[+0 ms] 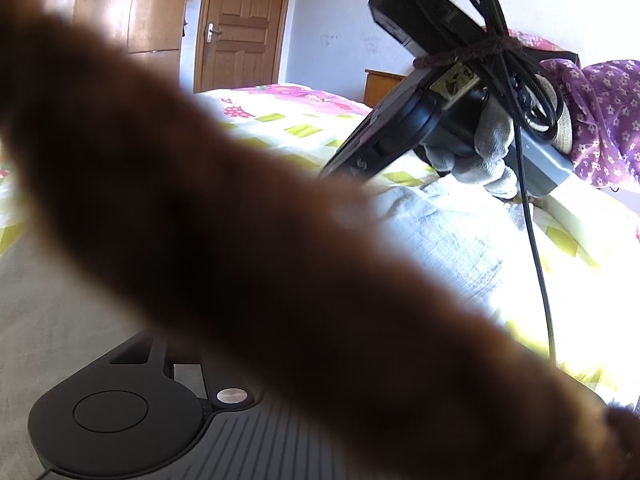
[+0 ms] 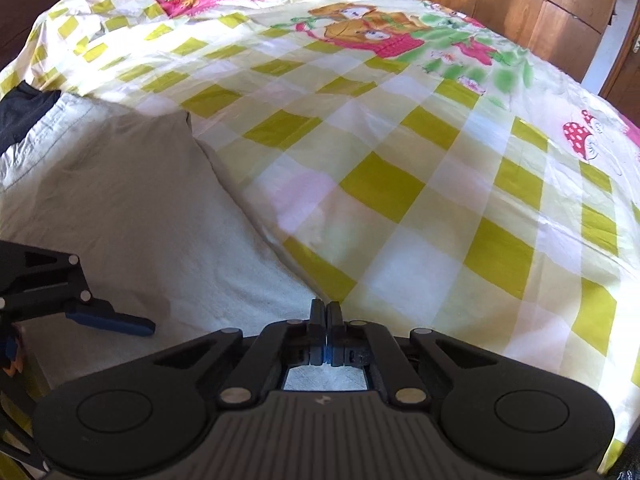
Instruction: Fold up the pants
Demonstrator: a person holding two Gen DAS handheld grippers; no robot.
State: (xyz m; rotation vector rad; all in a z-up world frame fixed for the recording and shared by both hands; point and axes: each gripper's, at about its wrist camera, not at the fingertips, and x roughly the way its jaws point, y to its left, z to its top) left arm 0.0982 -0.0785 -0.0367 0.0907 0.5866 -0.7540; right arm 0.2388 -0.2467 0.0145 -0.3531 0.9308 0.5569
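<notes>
The pale grey-white pants (image 2: 132, 216) lie folded on the checked bedspread, at the left of the right wrist view; they also show in the left wrist view (image 1: 448, 236). My right gripper (image 2: 326, 320) is shut, its fingers pressed together at the pants' near right edge; whether cloth is pinched is hidden. My left gripper (image 2: 116, 322) enters that view from the left, low over the pants, one blue-padded finger visible. In the left wrist view a blurred brown band (image 1: 240, 240) covers the lens and hides the left fingers. The right gripper's body (image 1: 404, 128) is held by a gloved hand (image 1: 480, 152).
The bed carries a yellow-green checked sheet (image 2: 420, 168) with pink cartoon prints. A dark garment (image 2: 20, 112) lies at the pants' far left. A wooden wardrobe (image 2: 520, 0) and a door (image 1: 240, 24) stand behind. A black cable (image 1: 540, 272) hangs from the right gripper.
</notes>
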